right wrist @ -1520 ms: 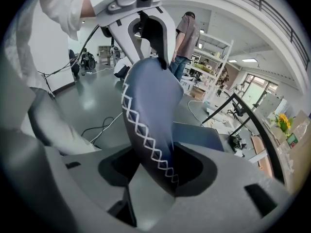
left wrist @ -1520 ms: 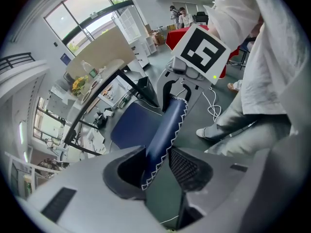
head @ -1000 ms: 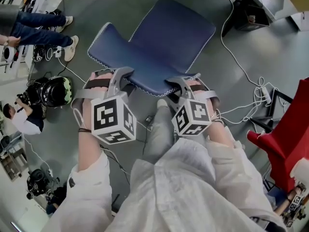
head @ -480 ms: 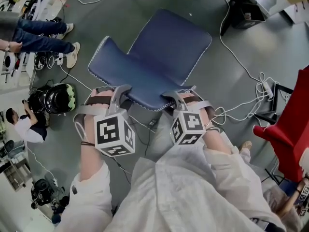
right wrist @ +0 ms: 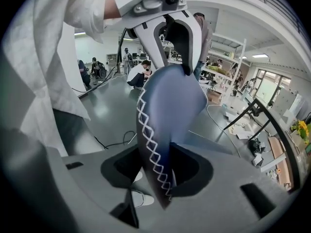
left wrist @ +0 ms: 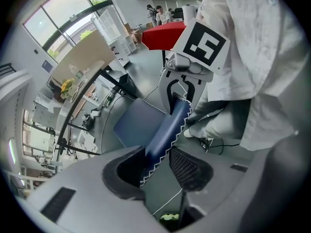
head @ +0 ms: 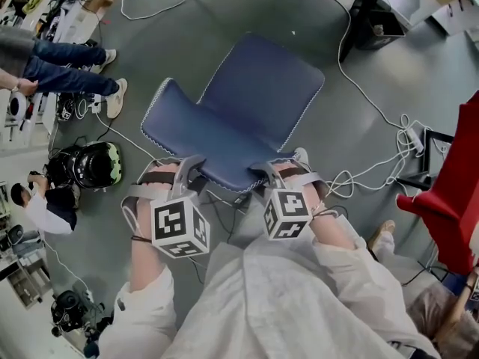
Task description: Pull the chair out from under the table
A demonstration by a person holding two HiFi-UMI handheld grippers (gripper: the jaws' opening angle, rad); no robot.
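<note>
– Blue chair (head: 247, 103) sits mid-frame on the grey floor (head: 374, 73). Left gripper (head: 191, 172) and right gripper (head: 267, 172) are each part-closed, pinching the near edge of its back. Anything sketchy?
– Yeah, white cables (head: 404, 131) tangle at right. Uneven pulling could probably twist the chair, slip a pinch, or snag a leg.

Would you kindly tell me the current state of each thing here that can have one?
blue chair: upright on open floor, top edge held by both grippers
left gripper: shut on the blue chair's top edge
right gripper: shut on the blue chair's top edge
</note>
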